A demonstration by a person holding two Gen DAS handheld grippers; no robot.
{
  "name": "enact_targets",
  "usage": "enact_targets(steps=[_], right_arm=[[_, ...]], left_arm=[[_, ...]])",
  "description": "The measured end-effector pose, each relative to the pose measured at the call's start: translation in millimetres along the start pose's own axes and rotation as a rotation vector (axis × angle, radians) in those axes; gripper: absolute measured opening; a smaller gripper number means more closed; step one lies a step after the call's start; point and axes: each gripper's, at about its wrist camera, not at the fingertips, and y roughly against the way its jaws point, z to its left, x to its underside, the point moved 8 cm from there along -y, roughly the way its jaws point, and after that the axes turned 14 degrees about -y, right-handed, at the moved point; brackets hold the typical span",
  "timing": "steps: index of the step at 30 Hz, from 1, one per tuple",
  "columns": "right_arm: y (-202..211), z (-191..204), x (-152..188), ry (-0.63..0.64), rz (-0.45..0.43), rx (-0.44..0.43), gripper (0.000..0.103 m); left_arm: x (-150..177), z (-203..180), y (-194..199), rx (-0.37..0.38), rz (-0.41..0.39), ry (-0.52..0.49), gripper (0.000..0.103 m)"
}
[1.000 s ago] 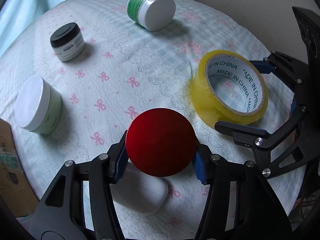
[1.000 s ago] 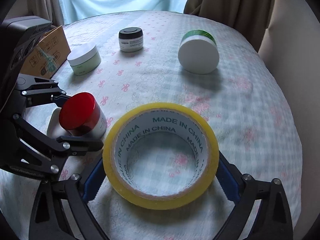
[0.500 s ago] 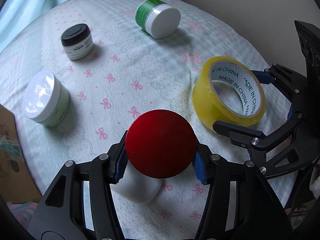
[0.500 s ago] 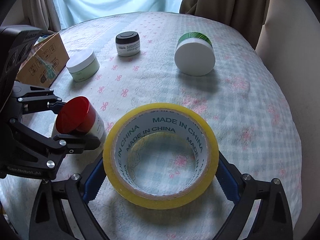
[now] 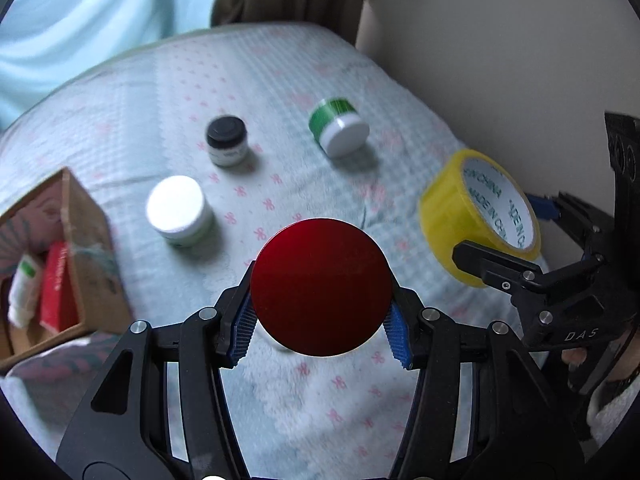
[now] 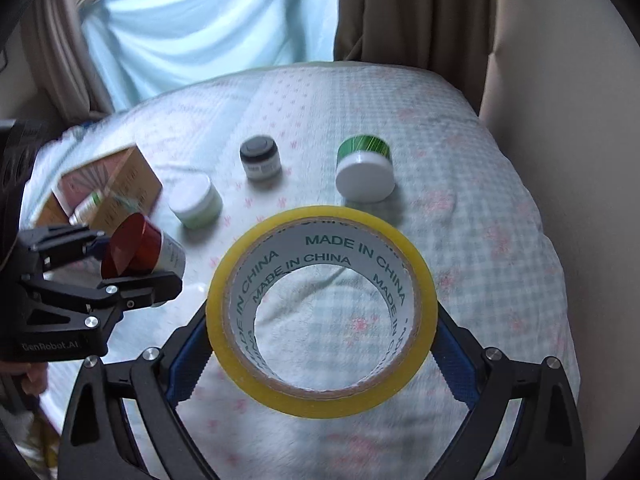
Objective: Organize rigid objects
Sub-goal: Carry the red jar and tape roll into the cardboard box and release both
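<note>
My left gripper (image 5: 320, 326) is shut on a red-lidded jar (image 5: 320, 286) and holds it in the air above the bed; it also shows in the right wrist view (image 6: 142, 246). My right gripper (image 6: 320, 354) is shut on a yellow tape roll (image 6: 320, 312), lifted off the bedspread; the roll shows at the right in the left wrist view (image 5: 476, 216). On the bed lie a white-lidded pale green jar (image 5: 178, 210), a black-lidded jar (image 5: 227, 146) and a green jar with a white lid (image 5: 340, 132).
An open cardboard box (image 5: 86, 248) with a red pack and a white tube inside stands at the left; it also shows in the right wrist view (image 6: 120, 184). A beige wall (image 5: 500, 60) borders the bed at the right. Curtains hang behind.
Both grippers have risen with their loads, so the bed and jars look farther away. The cardboard box has come into view at the left. The white object under the red jar is out of sight.
</note>
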Motion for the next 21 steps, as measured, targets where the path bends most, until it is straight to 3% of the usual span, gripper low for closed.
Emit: enact_targets(steps=[11, 15, 21], right_arm=[[122, 48, -41, -0.065, -0.040, -0.033, 0.096], [148, 72, -55, -0.064, -0.040, -0.070, 0.096], [165, 124, -72, -0.028, -0.041, -0.107, 0.096]], left_arm=[[-11, 35, 162, -0.116, -0.090, 0.234, 0.051], [-7, 55, 209, -0.161, -0.108, 0.269, 0.051], [7, 105, 249, -0.195, -0.122, 0.323, 0.051]])
